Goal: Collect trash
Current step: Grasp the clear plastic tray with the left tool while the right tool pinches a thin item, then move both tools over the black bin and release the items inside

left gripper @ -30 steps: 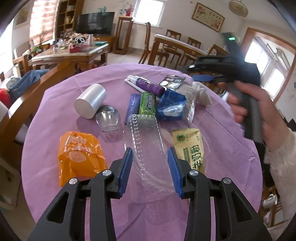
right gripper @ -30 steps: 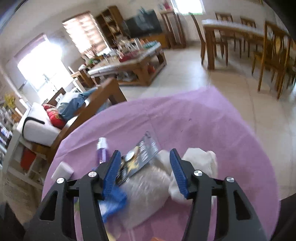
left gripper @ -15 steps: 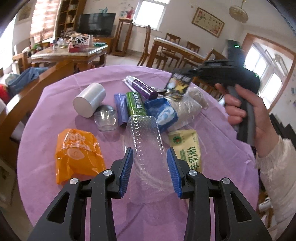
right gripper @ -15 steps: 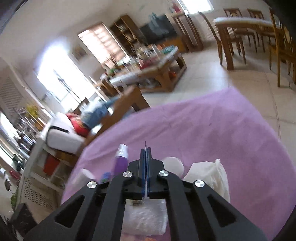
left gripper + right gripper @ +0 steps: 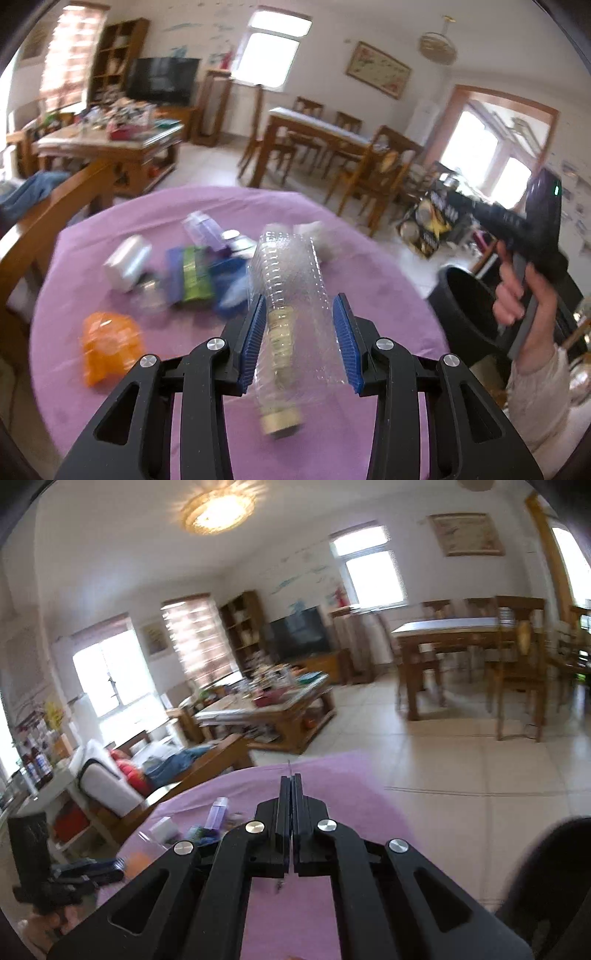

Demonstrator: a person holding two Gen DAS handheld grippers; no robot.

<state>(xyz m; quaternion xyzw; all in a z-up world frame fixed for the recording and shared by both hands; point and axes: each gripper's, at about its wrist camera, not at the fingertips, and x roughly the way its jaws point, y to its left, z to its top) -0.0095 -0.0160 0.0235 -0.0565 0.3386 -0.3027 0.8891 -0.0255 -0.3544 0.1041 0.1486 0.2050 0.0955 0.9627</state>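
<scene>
Left gripper [image 5: 299, 338]: blue ribbed pads pressed against both sides of a clear plastic bottle [image 5: 291, 295], which sits lower centre of the left wrist view, lifted off the cloth.
Bottle: ribbed, transparent, lying along the fingers; its capped neck end points toward the camera, its base toward the frame's middle.
Right gripper [image 5: 291, 786]: jaws pressed together, pinching a thin edge of foil that pokes up just past the tips.
Only in the left view: the right gripper [image 5: 458, 206] seen from outside, upper right, holding a dark foil packet [image 5: 430, 225] with a gold star out past the table's edge; the right hand [image 5: 524, 291] wraps its handle.
Trash bin [image 5: 469, 306]: black, open-topped, right of the table, below the packet.
Only in the right view: the packet is edge-on, so its face is hidden; the left gripper [image 5: 85, 875] shows at the lower left, blurred.
Table [image 5: 369, 280]: round, purple cloth.
On the cloth, left of the bottle: orange wrapper [image 5: 110, 343], silver can [image 5: 127, 262], green packet [image 5: 197, 273], blue wrapper [image 5: 231, 286], purple tube [image 5: 203, 230]; all blurred.
White tissue [image 5: 317, 240]: just behind the bottle's base.
Edges: cloth rim curves close to the bin; a wooden chair back [image 5: 48, 221] borders the table's left side.
Open room: bare purple cloth in the lower right of the left view, tiled floor [image 5: 480, 760] beyond the table.
</scene>
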